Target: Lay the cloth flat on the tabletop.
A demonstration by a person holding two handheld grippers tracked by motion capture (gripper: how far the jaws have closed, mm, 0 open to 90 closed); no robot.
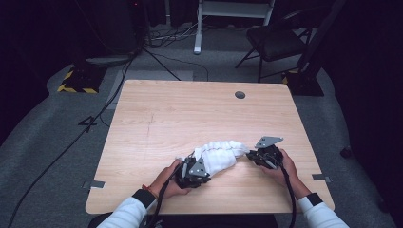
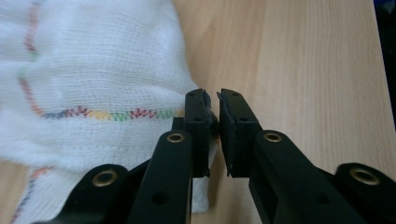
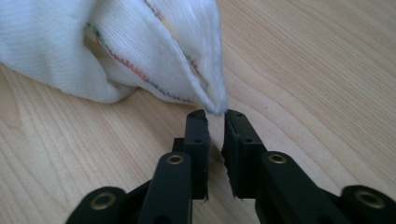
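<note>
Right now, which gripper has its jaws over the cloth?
The left gripper: its jaws lie over the white cloth's stitched edge; the right gripper's tips only meet a folded corner.

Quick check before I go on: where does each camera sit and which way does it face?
High view: above the near table edge, facing forward and down; forearms and both hands show.
Left gripper view: on the left gripper, along its jaws at the white cloth.
Right gripper view: on the right gripper, jaws at a cloth corner.
All three share cloth and tabletop.

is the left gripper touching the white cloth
Touching: in the left gripper view the left gripper has an edge of the white cloth pinched between its nearly closed jaws.
</note>
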